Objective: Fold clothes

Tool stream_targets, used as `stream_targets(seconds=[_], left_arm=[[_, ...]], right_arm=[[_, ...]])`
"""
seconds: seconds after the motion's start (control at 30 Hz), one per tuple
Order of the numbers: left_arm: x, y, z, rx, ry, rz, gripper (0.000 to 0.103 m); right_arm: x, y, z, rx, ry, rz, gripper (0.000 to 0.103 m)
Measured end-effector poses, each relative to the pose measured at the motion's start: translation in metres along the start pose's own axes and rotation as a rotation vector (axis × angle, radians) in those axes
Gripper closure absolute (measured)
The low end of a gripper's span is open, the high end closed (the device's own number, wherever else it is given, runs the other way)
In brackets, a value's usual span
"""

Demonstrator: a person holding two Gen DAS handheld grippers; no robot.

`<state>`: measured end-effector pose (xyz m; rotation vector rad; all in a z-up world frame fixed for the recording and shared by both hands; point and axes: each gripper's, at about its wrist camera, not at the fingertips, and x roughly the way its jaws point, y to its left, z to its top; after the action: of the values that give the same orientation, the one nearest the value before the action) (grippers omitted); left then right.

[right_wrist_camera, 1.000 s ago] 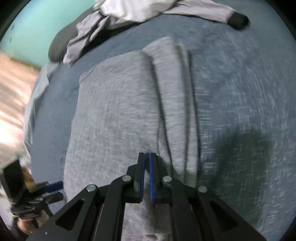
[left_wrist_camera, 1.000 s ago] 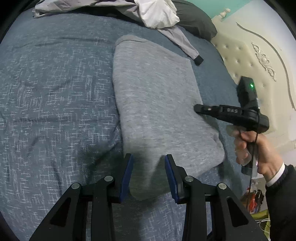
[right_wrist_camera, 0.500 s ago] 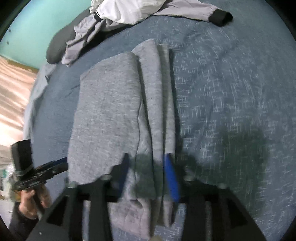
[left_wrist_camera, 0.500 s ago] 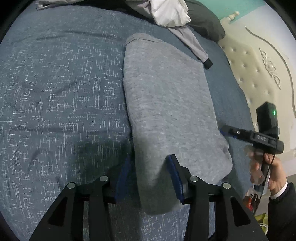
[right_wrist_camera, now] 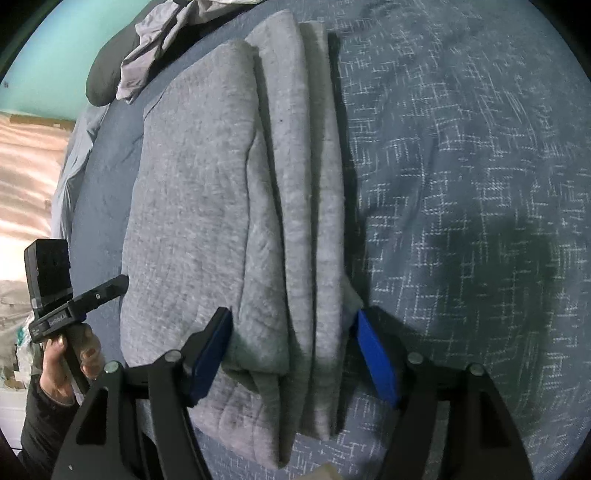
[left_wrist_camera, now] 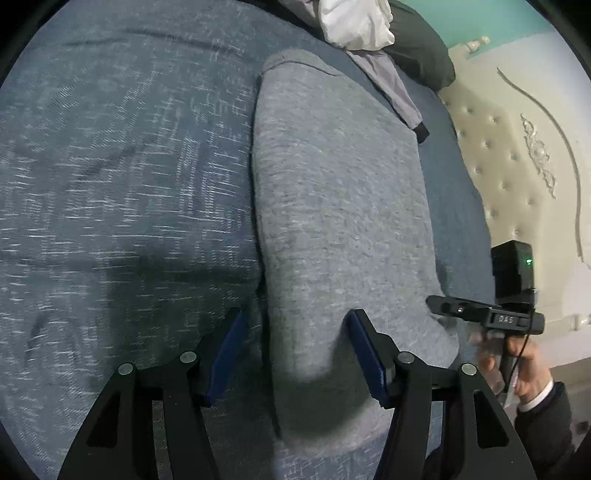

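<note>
A folded grey garment (left_wrist_camera: 332, 221) is laid lengthwise on a blue patterned bedspread (left_wrist_camera: 129, 184), stretching away ahead of both pairs of fingers. The left gripper (left_wrist_camera: 295, 354) is held with its blue-padded fingers (left_wrist_camera: 364, 354) wide apart, the garment's near end lying between them. The right gripper (right_wrist_camera: 295, 354) is likewise spread open, its fingers (right_wrist_camera: 373, 350) set either side of the stacked folds. A pile of pale clothes (left_wrist_camera: 354, 18) is seen beyond the garment's far end.

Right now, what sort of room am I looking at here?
Most likely a bedroom: a folded grey garment lies on a blue patterned bedspread, with a cream tufted headboard beside it and more clothes piled at the far end.
</note>
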<state>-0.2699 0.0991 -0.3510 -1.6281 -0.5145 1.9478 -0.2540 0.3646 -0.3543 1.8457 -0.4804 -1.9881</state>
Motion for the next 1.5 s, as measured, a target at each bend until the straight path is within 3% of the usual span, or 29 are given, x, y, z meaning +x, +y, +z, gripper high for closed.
stream_targets(seconds=[0.3,0.5,0.6,0.97,1.23,1.5], left_arm=[[0.022,0.001,0.005,-0.026,-0.012,-0.030,0.040],[0.025,-0.013,0.005,0.043,-0.031,0.003,0.044],[0.027,-0.015,0.006,0.061,-0.035,0.017,0.046],[0.038,-0.014,0.016,0.071,-0.033,0.008,0.045],[0.039,-0.022,0.018,0.096,-0.047,0.036,0.045],[0.038,-0.042,0.023,0.138,-0.064,0.067,0.059]], right_arm=[[-0.001,-0.010,0.004,-0.005,-0.029,0.018,0.033],[0.010,-0.002,0.011,-0.012,-0.065,0.020,0.034],[0.010,0.004,0.015,-0.045,-0.077,0.025,0.048],[0.023,0.014,0.019,-0.056,-0.127,0.025,0.049],[0.022,0.027,0.023,-0.091,-0.144,-0.004,0.065],[0.005,0.030,0.015,-0.131,-0.179,-0.033,0.076]])
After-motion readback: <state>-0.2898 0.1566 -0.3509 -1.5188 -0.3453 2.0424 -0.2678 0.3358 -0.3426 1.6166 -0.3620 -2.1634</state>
